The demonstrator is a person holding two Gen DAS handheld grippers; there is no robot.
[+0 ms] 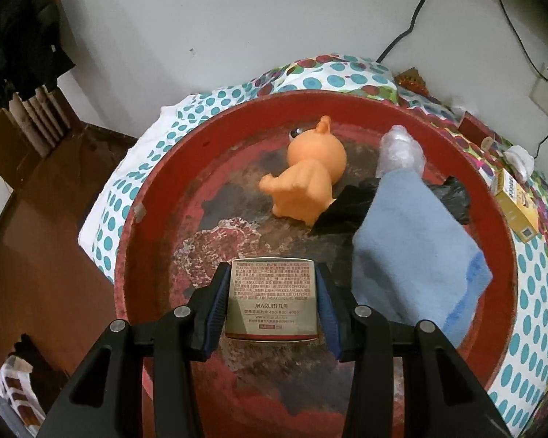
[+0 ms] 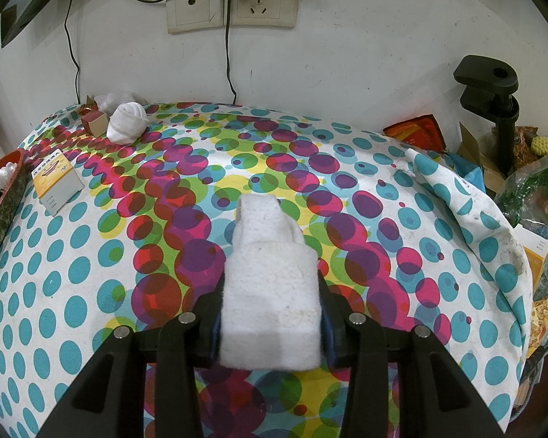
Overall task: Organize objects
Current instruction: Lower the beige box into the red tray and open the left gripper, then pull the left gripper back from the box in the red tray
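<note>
The big round red tray with worn paint (image 1: 128, 241) is filling up, and the left gripper (image 1: 272, 301) is pinching a small gold printed carton (image 1: 273, 297) just above its floor, while the right gripper (image 2: 270, 314) is squeezing a folded white fuzzy cloth (image 2: 270, 292) over the dotted tablecloth (image 2: 91, 292); the squashy cloth might slip out if the jaws are loosening

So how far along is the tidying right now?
Partway. The red basin already holds an orange toy and a blue cloth. The left gripper holds a box over it; the right gripper holds a white sponge. A rolled sock and yellow box remain.
</note>
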